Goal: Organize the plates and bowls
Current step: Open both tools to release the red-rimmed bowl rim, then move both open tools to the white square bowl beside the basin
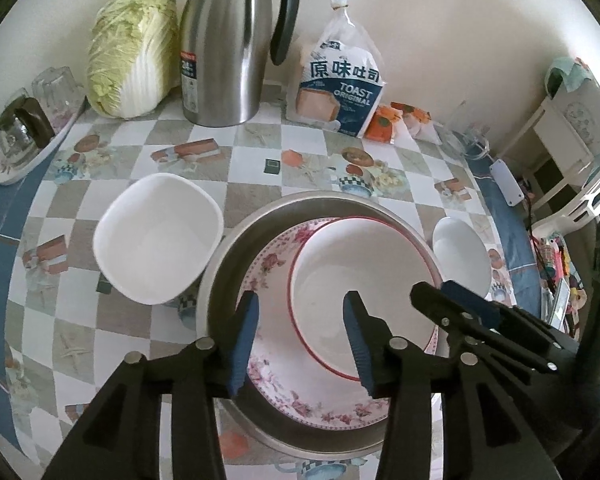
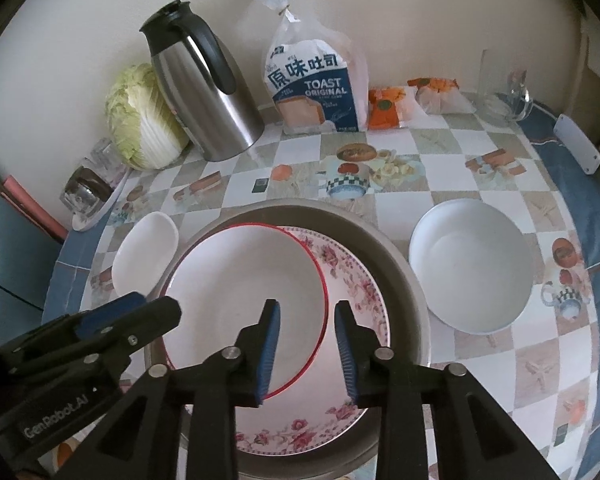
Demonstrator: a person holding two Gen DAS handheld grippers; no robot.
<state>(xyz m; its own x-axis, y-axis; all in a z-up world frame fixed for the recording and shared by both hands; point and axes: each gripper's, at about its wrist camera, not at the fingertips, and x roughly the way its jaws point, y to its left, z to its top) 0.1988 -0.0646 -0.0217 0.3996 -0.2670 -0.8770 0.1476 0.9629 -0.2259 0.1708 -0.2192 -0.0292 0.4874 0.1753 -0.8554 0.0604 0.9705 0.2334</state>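
Observation:
A large metal pan (image 1: 228, 252) (image 2: 404, 268) holds a floral-rimmed plate (image 1: 272, 264) (image 2: 352, 276) with a red-rimmed white plate (image 1: 332, 264) (image 2: 240, 280) lying on it. A square white bowl (image 1: 156, 236) (image 2: 144, 252) sits to the pan's left, a round white bowl (image 1: 460, 256) (image 2: 472, 268) to its right. My left gripper (image 1: 304, 340) is open above the plates, holding nothing. My right gripper (image 2: 306, 348) is open, its jaws on either side of the red-rimmed plate's right edge. Each gripper shows in the other's view.
At the back wall stand a cabbage (image 1: 132, 52), a steel thermos jug (image 1: 228, 44), a toast bag (image 1: 340, 84), orange packets (image 1: 392, 120) and glasses (image 1: 28, 120). A glass mug (image 2: 512, 96) and a white remote (image 2: 576, 144) lie at the right. The tablecloth (image 1: 256, 188) is checkered.

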